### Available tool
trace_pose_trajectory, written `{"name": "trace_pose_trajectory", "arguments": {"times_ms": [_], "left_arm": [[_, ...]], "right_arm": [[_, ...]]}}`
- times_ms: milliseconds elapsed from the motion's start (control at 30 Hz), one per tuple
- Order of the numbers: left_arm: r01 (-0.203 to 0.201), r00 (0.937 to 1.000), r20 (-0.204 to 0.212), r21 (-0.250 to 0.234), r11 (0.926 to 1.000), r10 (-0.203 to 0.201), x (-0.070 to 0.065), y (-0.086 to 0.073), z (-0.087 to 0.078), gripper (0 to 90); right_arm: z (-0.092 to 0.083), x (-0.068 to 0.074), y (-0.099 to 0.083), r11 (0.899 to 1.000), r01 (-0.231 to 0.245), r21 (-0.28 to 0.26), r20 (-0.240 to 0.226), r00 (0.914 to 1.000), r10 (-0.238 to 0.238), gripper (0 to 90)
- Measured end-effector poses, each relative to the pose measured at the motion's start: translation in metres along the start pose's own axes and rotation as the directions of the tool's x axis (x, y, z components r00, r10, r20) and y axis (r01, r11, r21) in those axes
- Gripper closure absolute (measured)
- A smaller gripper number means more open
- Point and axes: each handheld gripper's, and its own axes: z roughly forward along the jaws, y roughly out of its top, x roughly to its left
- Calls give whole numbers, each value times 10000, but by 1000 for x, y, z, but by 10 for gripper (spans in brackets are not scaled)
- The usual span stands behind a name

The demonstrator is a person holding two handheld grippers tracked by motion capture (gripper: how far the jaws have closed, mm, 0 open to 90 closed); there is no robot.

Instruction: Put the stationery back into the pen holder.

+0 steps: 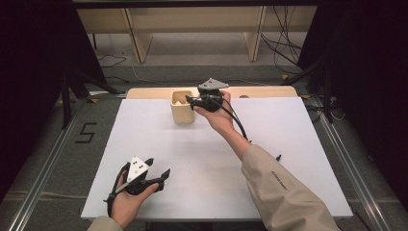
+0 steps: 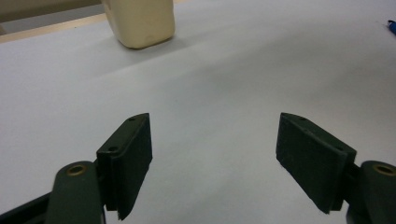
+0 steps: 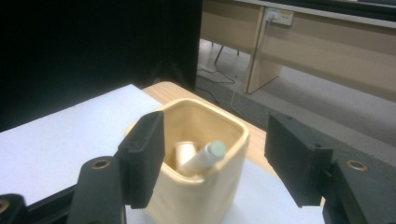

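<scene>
A cream square cup (image 1: pixel 183 107) stands near the far edge of the white sheet (image 1: pixel 211 159). In the right gripper view the cup (image 3: pixel 201 196) holds two pale round sticks (image 3: pixel 203 158) leaning inside it. My right gripper (image 1: pixel 190 101) hovers at the cup's right rim; its jaws stand open to either side of the cup's mouth (image 3: pixel 215 158), with nothing between the pads. My left gripper (image 1: pixel 159 169) rests low near the front left of the sheet, open and empty (image 2: pixel 215 154), pointing toward the cup (image 2: pixel 140 23).
A small blue object (image 1: pixel 278 157) lies on the sheet just right of the right sleeve. A wooden tabletop edge (image 1: pixel 269 91) shows beyond the sheet. Wooden furniture (image 1: pixel 192 24) and floor cables (image 1: pixel 284 43) lie farther back. Metal rails (image 1: pixel 43 163) flank the table.
</scene>
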Motion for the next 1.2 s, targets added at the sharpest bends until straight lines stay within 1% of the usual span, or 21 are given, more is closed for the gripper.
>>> {"name": "trace_pose_trajectory", "arguments": {"times_ms": [167, 333, 467, 733, 933, 1133, 1167, 1200], "left_arm": [[22, 10000, 3, 4, 10000, -22, 0, 0, 0, 271], [25, 10000, -20, -25, 10000, -25, 0, 0, 0, 270], [7, 10000, -28, -33, 10000, -7, -1, 0, 0, 270], [-26, 10000, -45, 18, 10000, 26, -1, 0, 0, 270], [11, 10000, -47, 26, 10000, -11, -2, -1, 1, 270], [-2, 10000, -54, 29, 10000, 2, -2, -1, 1, 270], [-47, 10000, -48, 66, 10000, 48, -2, -1, 0, 271], [-47, 10000, -48, 66, 10000, 48, -2, -1, 0, 271]], "right_arm": [[-6, -6, -2, 9996, -259, -97, 71, 9996, 259, 391], [-13, -7, -4, 9998, -221, -23, 13, 9998, 221, 384], [-20, -6, -6, 9997, -260, 23, -131, 9996, 260, 380], [-38, -5, -8, 9992, -87, 397, -494, 9987, 107, 334], [-54, -8, -12, 9983, 26, 577, -699, 9976, 14, 325], [-68, -11, -20, 9958, 63, 910, -779, 9970, 9, 321], [-70, -12, -21, 9952, 137, 968, -779, 9969, -61, 321], [-72, -12, -23, 9950, 83, 995, -758, 9971, -8, 321]]}}
